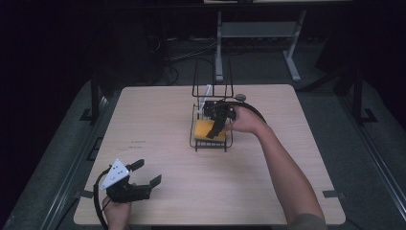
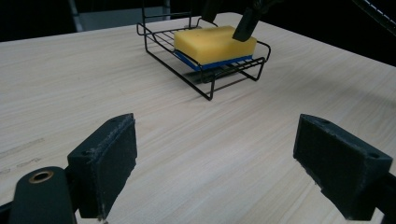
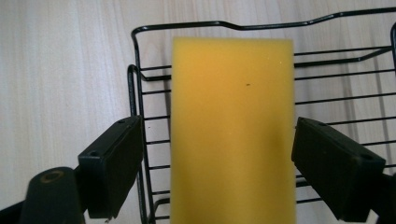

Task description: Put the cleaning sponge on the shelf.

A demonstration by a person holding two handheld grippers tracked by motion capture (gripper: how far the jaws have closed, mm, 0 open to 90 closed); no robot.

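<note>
A yellow sponge with a blue underside lies flat in a black wire rack at the table's middle back. My right gripper reaches down over it, open. In the right gripper view the sponge lies lengthwise between the two pads of the right gripper, with a gap on the left and the right pad close to its edge, above the rack. My left gripper stands open near the front left corner, holding nothing. Its own view looks between the left gripper's pads toward the sponge and rack.
A tall wire frame rises behind the rack, with a white stick leaning in it. A small round object lies just right of it. The wooden table stretches bare between the two grippers. Metal stand legs are on the floor beyond.
</note>
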